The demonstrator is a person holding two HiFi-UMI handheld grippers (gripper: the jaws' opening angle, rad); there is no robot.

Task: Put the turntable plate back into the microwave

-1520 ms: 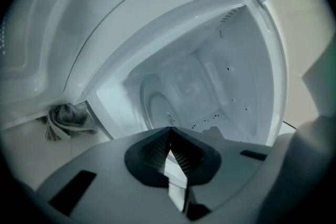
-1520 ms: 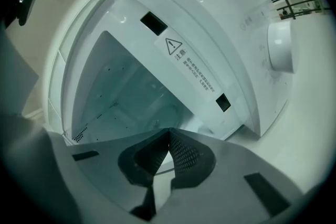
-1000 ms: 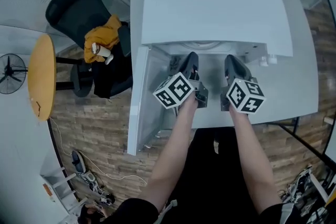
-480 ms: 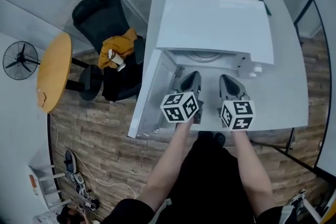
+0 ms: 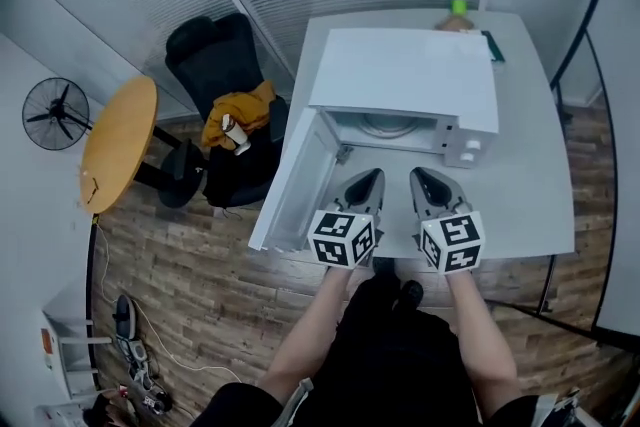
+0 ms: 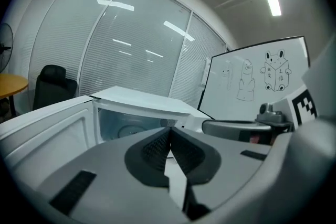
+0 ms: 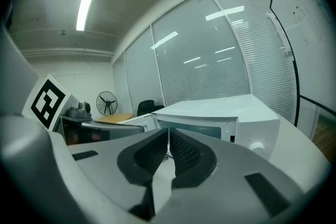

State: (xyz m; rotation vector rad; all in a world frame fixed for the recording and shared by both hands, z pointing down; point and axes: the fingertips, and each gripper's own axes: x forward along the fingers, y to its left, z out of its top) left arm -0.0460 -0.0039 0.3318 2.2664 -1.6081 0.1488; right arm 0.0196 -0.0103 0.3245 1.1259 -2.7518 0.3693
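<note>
Hovering before the open microwave [image 5: 405, 75]: left tool [image 5: 370, 177] clenched empty, right tool [image 5: 420, 175] just cracking open, nothing between. Turntable plate [image 5: 385, 126] lies inside the microwave. Probably glass, so heavy, stiff, slick, chippable – take opposite rim edges.

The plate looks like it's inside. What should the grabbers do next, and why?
Probably push the door shut with the left gripper: the plate lies inside the microwave, the door stands wide open, and that gripper holds nothing.

Microwave [image 5: 405, 75]: smooth white shell, probably painted metal. Floor [image 5: 200, 285]: matt wood planks.
</note>
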